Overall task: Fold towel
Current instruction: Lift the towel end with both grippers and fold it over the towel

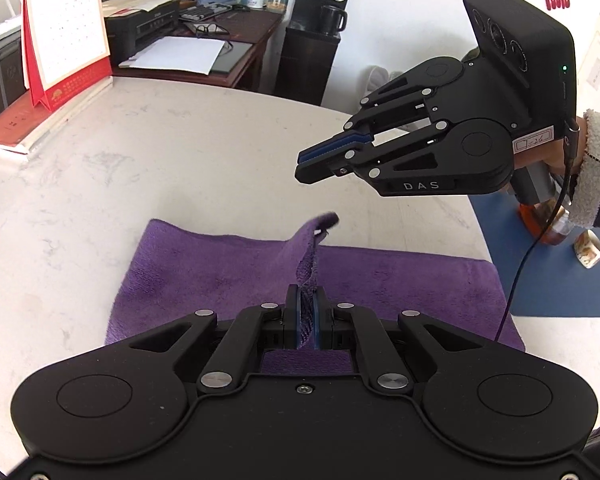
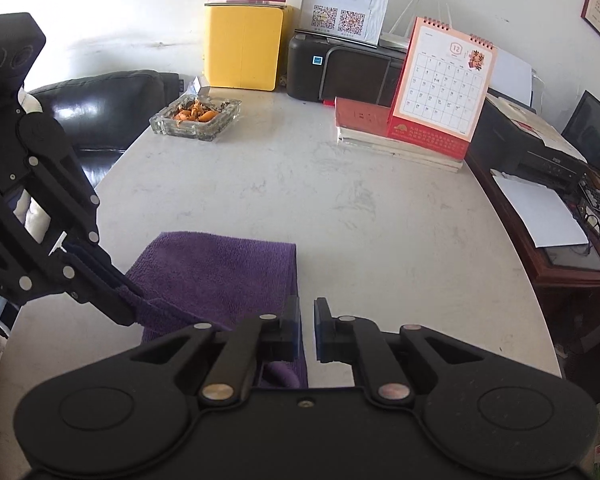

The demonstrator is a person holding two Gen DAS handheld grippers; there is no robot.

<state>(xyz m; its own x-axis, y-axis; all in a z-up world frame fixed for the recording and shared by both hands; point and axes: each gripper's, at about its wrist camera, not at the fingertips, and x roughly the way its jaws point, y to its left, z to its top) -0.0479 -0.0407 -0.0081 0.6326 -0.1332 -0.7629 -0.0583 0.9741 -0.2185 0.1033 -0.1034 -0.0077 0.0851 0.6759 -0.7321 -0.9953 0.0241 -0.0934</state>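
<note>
A purple towel [image 1: 227, 268] lies folded on the white marble table [image 1: 179, 160]. My left gripper [image 1: 307, 304] is shut on a corner of the towel and lifts a flap of it upright. My right gripper [image 1: 304, 164] hovers above the towel at the right, empty, with its jaws close together. In the right wrist view the towel [image 2: 219, 276] lies ahead and left of my right gripper [image 2: 307, 320], whose jaws stand slightly apart with nothing between them. My left gripper [image 2: 129, 308] shows there pinching the towel's near-left edge.
A red desk calendar [image 1: 65, 36] stands on books [image 2: 396, 140] at the table's far side. A glass ashtray [image 2: 195, 116] sits far left in the right wrist view. A desk with a printer [image 1: 143, 24] and papers stands beyond. A blue mat [image 1: 540, 260] lies right.
</note>
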